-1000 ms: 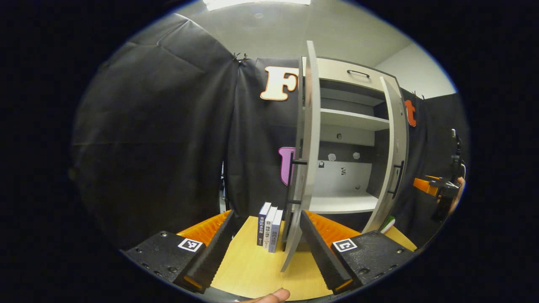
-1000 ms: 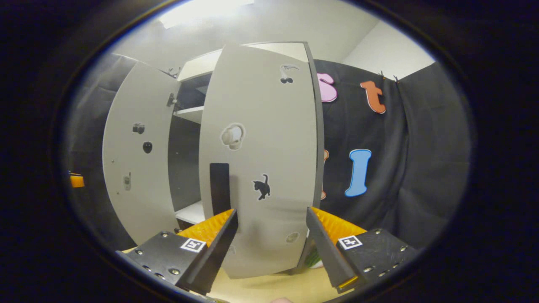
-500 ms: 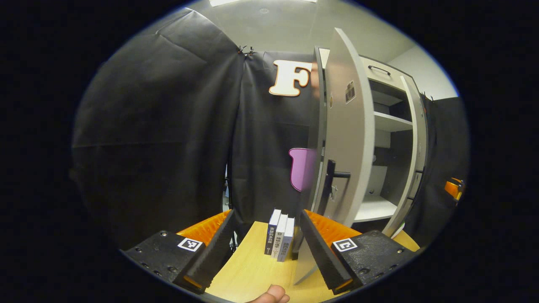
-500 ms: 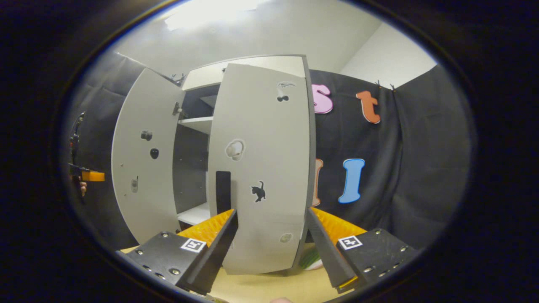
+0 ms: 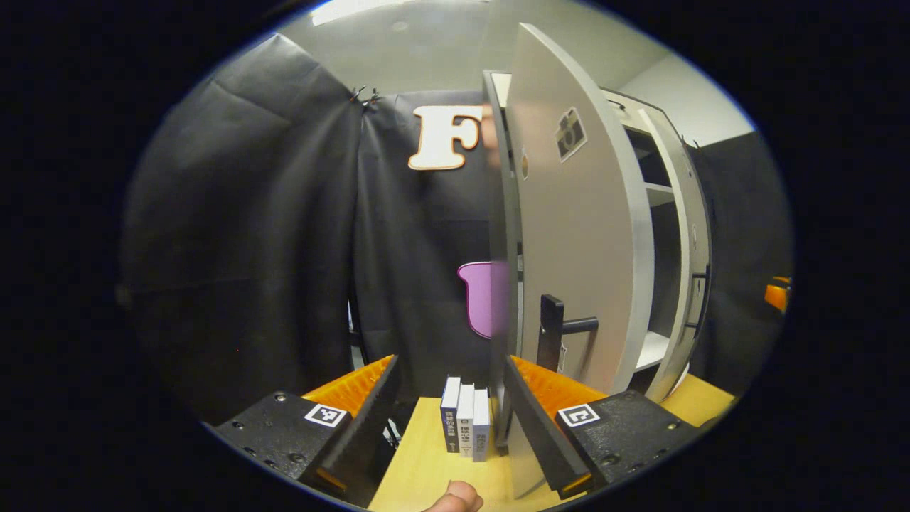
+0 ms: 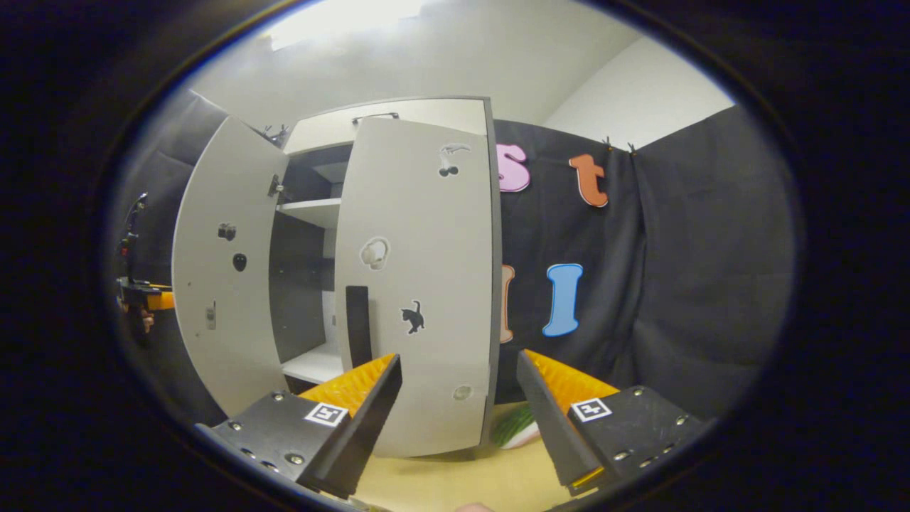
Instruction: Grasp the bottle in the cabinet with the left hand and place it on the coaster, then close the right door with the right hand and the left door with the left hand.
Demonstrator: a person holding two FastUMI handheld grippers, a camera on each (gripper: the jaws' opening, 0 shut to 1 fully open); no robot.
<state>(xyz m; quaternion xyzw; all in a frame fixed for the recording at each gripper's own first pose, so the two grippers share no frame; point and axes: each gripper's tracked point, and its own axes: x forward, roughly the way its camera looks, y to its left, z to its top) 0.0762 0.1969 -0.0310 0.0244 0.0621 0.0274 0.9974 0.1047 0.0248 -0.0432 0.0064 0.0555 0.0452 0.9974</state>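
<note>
Grey cabinet (image 6: 398, 128): both doors ajar, visible shelves bare | left tool (image 5: 449, 419): open, unladen | right tool (image 6: 458, 416): open, unladen

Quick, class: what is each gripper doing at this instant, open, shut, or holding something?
Left gripper: open, holding nothing, fingers either side of the left door's edge.
Right gripper: open, holding nothing, facing the right door.

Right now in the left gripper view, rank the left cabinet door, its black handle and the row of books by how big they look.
1. left cabinet door, by far.
2. black handle and row of books: they look alike in size, so no ranking between them.
</note>
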